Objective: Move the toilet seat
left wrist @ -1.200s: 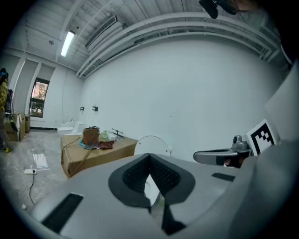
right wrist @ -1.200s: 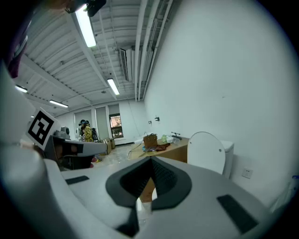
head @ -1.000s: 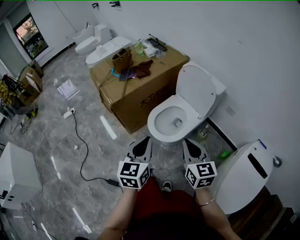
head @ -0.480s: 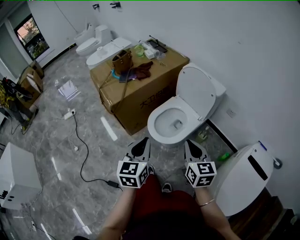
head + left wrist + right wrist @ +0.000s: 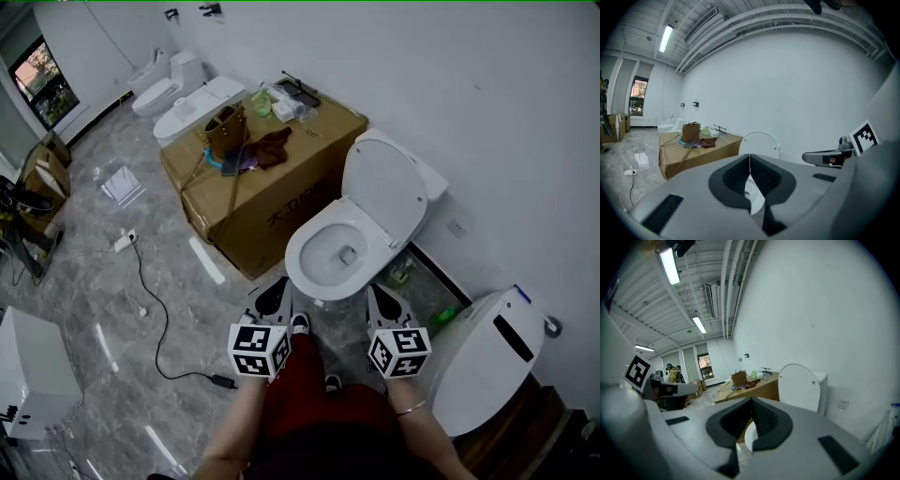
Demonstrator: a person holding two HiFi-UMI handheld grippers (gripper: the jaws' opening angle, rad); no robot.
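Head view: the toilet has slid lower and leftward in frame over the last second, so its front rim now sits between the left gripper [image 5: 283, 284] and right gripper [image 5: 376, 290]. This reads as an approach, with nothing touched yet. The toilet seat [image 5: 302, 261] lies flat on the bowl and the lid [image 5: 382, 190] stands up against the tank. The bowl looks empty. The closed cardboard box [image 5: 258, 206] carries a brown handbag [image 5: 225, 131] and a dark cloth.

Left gripper view: the jaws are pressed together, with nothing between them.

Right gripper view: the jaws are likewise closed and empty, and the lid stands ahead.
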